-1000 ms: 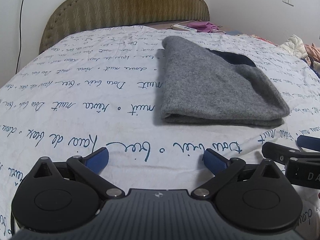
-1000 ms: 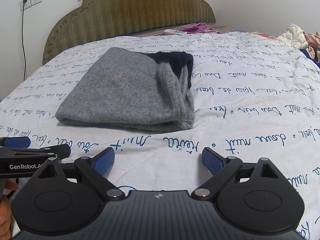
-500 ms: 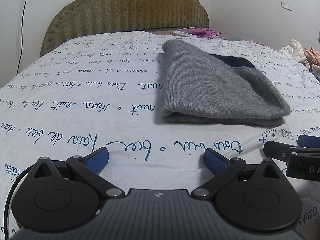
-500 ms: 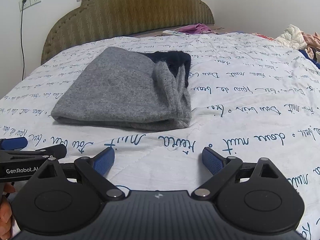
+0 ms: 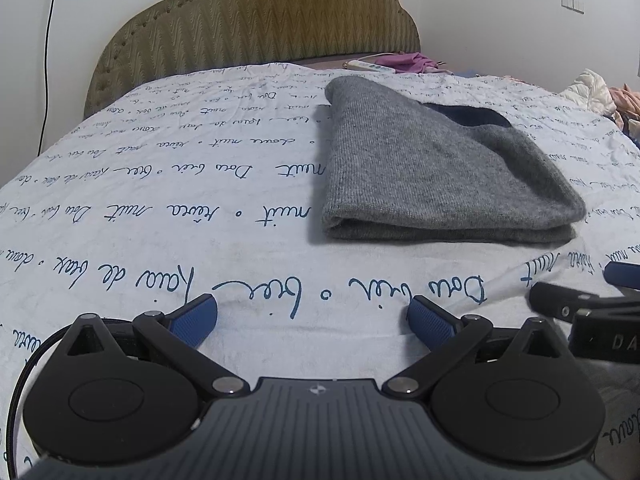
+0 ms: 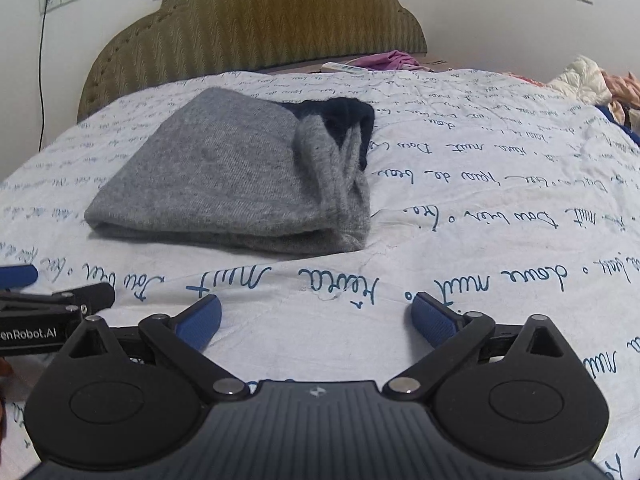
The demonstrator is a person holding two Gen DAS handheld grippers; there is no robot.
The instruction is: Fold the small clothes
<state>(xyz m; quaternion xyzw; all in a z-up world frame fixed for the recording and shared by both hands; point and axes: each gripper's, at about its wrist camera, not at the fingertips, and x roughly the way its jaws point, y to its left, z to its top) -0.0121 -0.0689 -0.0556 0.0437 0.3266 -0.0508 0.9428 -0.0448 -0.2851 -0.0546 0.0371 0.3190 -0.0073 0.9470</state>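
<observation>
Left wrist view: one folded grey knit garment [image 5: 436, 168] lies on the white script-printed bedspread [image 5: 160, 208], ahead and to the right of the left gripper [image 5: 312, 316], whose two blue pads stand spread and empty.

Right wrist view: the same single garment [image 6: 224, 176] lies ahead to the left; the right gripper [image 6: 316, 316] has just widened, nothing between its two pads.

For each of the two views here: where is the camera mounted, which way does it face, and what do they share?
Left wrist: on the left gripper, facing the headboard; its fingers open, the right gripper's fingers at the right edge.
Right wrist: on the right gripper, facing likewise; fingers open, the left gripper at the left edge.
Shared: the folded grey garment on the bedsheet, ahead of both.
</observation>
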